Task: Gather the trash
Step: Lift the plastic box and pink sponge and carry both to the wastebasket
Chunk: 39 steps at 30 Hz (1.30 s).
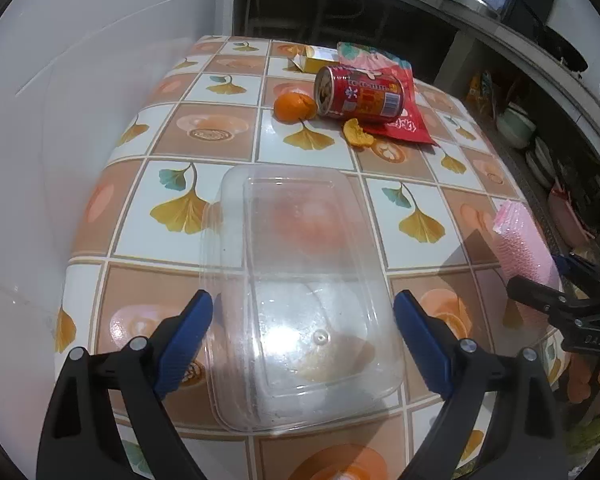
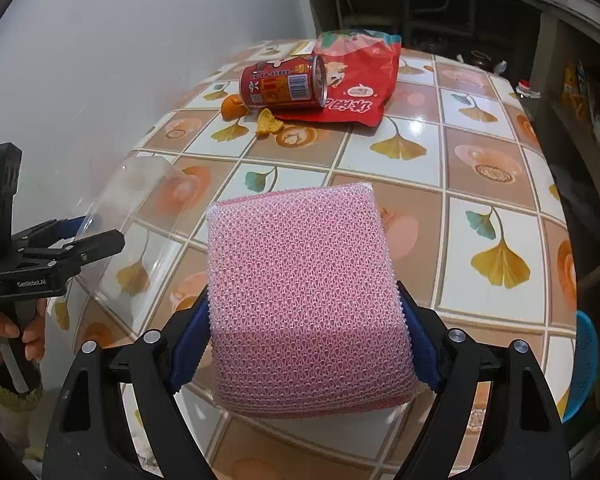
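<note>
Left wrist view: my left gripper (image 1: 303,334) hangs over the tiled table (image 1: 416,168) with its blue pads spread wide on either side of a clear plastic container (image 1: 300,292). I cannot see either pad pressing its walls. The trash lies at 12 o'clock: a red can (image 1: 358,94) on its side atop a red snack bag (image 1: 396,120), an orange (image 1: 294,107) touching the can's open end, a piece of peel (image 1: 357,133) just in front, and a small yellow box (image 1: 316,60) behind. At 3 o'clock my right gripper (image 1: 556,280) comes in carrying a pink scouring pad (image 1: 520,240).

Right wrist view: my right gripper (image 2: 306,332) has both pads clamped against the sides of the pink scouring pad (image 2: 304,292), held above the table (image 2: 480,168). The can (image 2: 282,84), snack bag (image 2: 360,80) and peel (image 2: 269,122) sit at 12 o'clock, well apart from the pad. At 9 o'clock a hand (image 2: 8,332) holds my left gripper (image 2: 82,236) astride the clear container (image 2: 140,232).
</note>
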Tool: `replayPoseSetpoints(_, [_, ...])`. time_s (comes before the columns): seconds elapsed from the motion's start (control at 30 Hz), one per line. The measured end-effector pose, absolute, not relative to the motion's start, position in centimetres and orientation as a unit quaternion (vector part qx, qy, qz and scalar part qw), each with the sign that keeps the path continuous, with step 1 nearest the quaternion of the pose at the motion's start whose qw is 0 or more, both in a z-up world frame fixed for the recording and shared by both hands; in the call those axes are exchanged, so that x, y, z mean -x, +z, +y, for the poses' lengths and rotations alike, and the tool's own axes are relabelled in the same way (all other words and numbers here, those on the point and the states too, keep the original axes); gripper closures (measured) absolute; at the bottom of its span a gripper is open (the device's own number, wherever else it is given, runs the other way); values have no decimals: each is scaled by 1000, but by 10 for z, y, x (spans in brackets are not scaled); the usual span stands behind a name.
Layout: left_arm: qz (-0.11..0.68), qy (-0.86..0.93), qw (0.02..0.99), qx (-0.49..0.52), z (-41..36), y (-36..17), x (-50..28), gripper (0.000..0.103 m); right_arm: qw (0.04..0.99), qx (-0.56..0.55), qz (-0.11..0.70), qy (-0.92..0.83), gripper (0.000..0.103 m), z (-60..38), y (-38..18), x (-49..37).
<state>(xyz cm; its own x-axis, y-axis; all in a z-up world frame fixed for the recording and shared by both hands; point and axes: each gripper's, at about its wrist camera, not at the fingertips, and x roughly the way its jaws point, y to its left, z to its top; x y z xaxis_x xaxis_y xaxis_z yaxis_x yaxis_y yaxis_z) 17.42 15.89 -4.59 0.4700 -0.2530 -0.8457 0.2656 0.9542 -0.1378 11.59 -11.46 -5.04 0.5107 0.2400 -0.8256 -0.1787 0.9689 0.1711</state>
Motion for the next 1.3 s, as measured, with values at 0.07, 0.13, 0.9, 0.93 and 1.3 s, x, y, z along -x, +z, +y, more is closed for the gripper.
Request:
replayPoseSetpoints(0.07, [497,-146,855,-12,157,-47,-174,12,869,-35,479,121,24,-117,-51,-115])
replayPoseSetpoints(0.13, [505,-142,851,-19,154,-50,-175,11,869,-38,479,122,24,-119,-51,-114])
replayPoseSetpoints(0.9, [461,-163,871,-44,130,-26,-144,15,878,-67,457,123,24,-136,-42,-100])
replayPoseSetpoints(0.93, [456,-170,872,-45,126,-21,-142,15,879,-69,456,123,24,-138,-42,-98])
replayPoseSetpoints(1.3, [432,-219,873,-62,85,3,-133,17,890,-117,427,114,24,-166,-29,-76])
